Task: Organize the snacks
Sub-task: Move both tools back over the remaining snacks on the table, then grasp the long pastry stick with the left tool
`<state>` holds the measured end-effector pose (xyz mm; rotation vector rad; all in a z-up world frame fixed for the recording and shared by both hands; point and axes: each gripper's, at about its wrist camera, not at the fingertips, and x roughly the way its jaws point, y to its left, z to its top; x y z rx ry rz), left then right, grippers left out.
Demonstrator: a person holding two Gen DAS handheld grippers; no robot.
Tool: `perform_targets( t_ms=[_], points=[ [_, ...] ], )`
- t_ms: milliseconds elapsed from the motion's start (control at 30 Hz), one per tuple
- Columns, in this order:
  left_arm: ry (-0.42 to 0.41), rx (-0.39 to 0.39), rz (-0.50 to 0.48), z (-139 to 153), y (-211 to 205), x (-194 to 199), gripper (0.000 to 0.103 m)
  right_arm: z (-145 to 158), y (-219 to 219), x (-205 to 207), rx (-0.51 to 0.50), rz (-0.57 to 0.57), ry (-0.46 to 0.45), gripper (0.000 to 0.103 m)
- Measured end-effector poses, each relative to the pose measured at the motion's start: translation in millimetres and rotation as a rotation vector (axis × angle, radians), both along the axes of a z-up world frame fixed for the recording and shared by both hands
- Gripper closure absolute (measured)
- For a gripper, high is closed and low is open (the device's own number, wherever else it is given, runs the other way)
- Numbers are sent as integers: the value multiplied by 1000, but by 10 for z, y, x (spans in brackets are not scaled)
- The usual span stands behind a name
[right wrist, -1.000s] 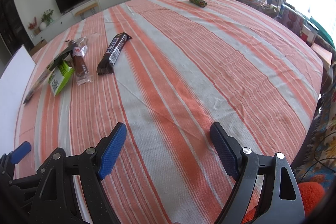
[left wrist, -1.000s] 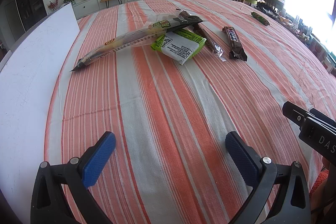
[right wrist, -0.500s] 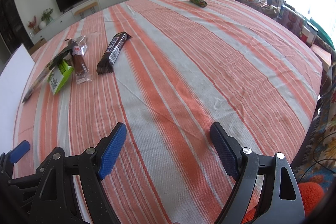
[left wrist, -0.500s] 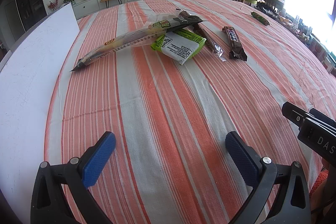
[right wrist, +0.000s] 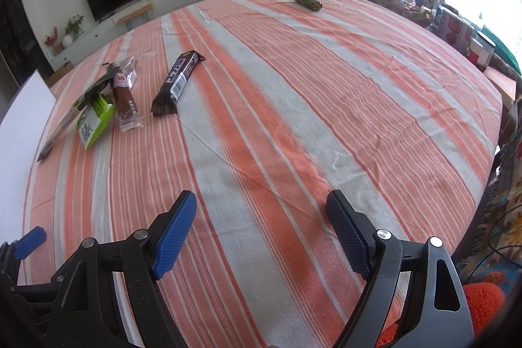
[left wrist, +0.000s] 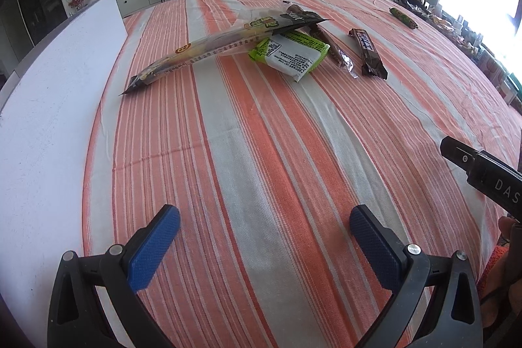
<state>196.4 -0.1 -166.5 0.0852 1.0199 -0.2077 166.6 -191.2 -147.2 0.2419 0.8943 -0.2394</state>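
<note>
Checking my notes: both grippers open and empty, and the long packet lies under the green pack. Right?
Not quite: the long packet lies over the green pack, as the left wrist view shows. Both the left gripper and right gripper are open and empty.

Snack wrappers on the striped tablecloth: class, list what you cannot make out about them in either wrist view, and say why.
- Green packet: left wrist view, its far end is hidden under the long yellow-and-black packet.
- Small green roll: right wrist view, label too small to read.
- Clear-wrapped sausage stick: right wrist view, print too small.
- Dark chocolate bar: left wrist view, lettering too distorted to read.
</note>
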Motion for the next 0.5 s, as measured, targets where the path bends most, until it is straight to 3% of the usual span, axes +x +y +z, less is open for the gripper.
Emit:
perform_targets(
  t_ms=[100,367,433,500],
  points=[
    [50,-71,32,78,101,68,1,0,-1,1,-2,1,1,18],
    [90,-267,129,568,246,564,1,1,4,-4,2,7,1,15],
    [71,-277,156,654,262,729,1,2,4,-5,-1,8,3,15],
    [43,-215,147,732,230,908,1,5,-7,-15,1,9,2,15]
  ],
)
